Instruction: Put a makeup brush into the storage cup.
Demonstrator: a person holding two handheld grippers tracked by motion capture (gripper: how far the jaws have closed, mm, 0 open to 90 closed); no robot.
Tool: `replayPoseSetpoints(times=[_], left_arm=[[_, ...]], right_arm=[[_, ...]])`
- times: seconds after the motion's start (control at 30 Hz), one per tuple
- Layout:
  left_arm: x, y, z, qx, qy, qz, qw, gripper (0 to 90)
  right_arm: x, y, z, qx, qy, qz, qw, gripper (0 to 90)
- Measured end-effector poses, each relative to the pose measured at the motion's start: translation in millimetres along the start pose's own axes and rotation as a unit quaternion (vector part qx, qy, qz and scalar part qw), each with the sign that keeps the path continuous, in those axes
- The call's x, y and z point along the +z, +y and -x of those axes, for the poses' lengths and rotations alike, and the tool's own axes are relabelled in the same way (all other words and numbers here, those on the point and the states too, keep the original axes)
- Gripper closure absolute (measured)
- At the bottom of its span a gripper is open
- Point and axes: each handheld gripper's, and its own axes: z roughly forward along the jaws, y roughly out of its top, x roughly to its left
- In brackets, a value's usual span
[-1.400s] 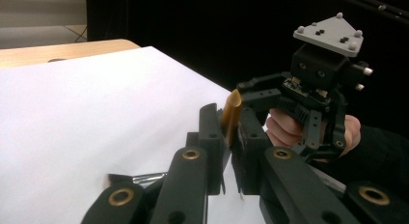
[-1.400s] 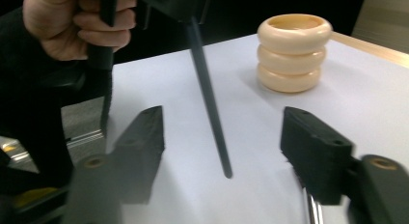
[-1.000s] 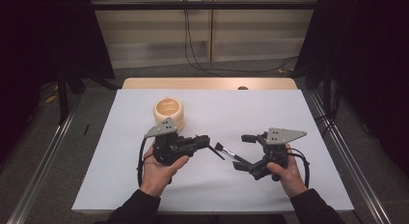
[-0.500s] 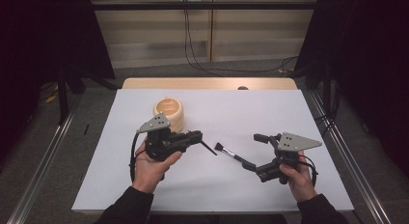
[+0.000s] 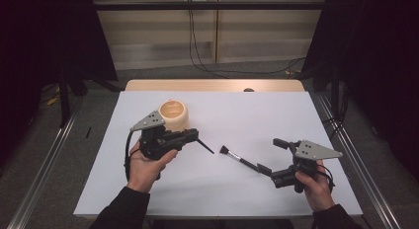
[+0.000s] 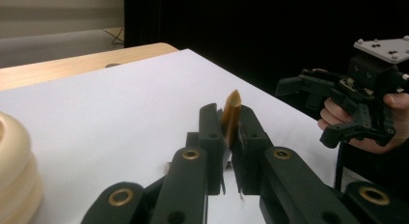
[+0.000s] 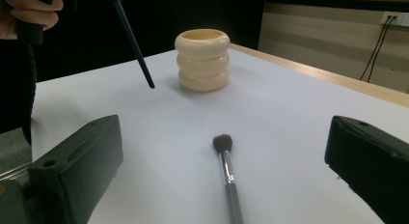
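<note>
While the high view looks down on the white table point(image 5: 296, 120), the left gripper point(image 5: 195, 136) is clamped on a thin dark stick point(image 5: 204, 146) whose pointed end slants down toward the sheet without touching it that I can tell; just beyond that gripper stands a cream ribbed cup point(image 5: 173, 115), and what lies inside cannot be made out; a small makeup brush point(image 5: 238, 158) lies flat near the middle of the table, dark tuft toward the stick, black handle running toward the right gripper point(image 5: 273, 156), whose jaws stand spread apart with the handle's end just by the lower one; nothing lies between brush and cup.

From the left gripper view, the two black jaws are pressed together on the stick point(image 6: 231, 116), seen here as a brownish, tapered shaft rising between them; the cup's point(image 6: 14, 171) rounded wall sits at the left edge; the right gripper point(image 6: 333, 108) hangs well apart at the right, gaping.

From the right gripper view, its own jaws stand wide at either side; the brush point(image 7: 224, 159) lies between them, untouched, bristles pointing away; beyond it stands the cup point(image 7: 202, 60), three stacked bulges, rim open; the stick point(image 7: 134, 43) hangs aslant to the cup's left, tip above the sheet.
</note>
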Motion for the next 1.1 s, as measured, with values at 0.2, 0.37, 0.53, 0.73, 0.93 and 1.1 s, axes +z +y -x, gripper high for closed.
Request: replayPoseSetpoints(times=[0.2, 0.37, 0.53, 0.73, 0.93, 1.1], left_arm=[[-7.3, 4.8, -4.3, 0.000, 0.009, 0.003, 1.0000, 84.2], [-13.2, 8.7, -7.2, 0.001, 0.020, 0.004, 0.9998, 84.2], [-19.8, 16.3, -10.9, 0.004, 0.030, 0.009, 0.9995, 84.2], [-21.8, 20.7, -18.1, 0.001, 0.043, 0.004, 0.9991, 84.2], [-25.8, 26.4, -28.7, -0.002, 0.061, 0.010, 0.9981, 84.2], [-27.9, 30.8, -30.1, 0.010, 0.074, 0.007, 0.9972, 84.2]], right_arm=[[-11.9, -5.4, 0.7, 0.004, -0.010, 0.003, 0.9999, 0.0], [-16.3, -11.3, 1.8, 0.014, -0.016, -0.003, 0.9998, 0.0], [-16.3, -12.5, 0.6, 0.016, -0.019, 0.000, 0.9997, 0.0], [-13.8, -13.9, 1.3, 0.020, -0.023, -0.003, 0.9995, 0.0], [-14.6, -14.2, 1.8, 0.017, -0.024, -0.003, 0.9996, 0.0], [-16.1, -14.0, 2.7, 0.015, -0.025, -0.001, 0.9996, 0.0]])
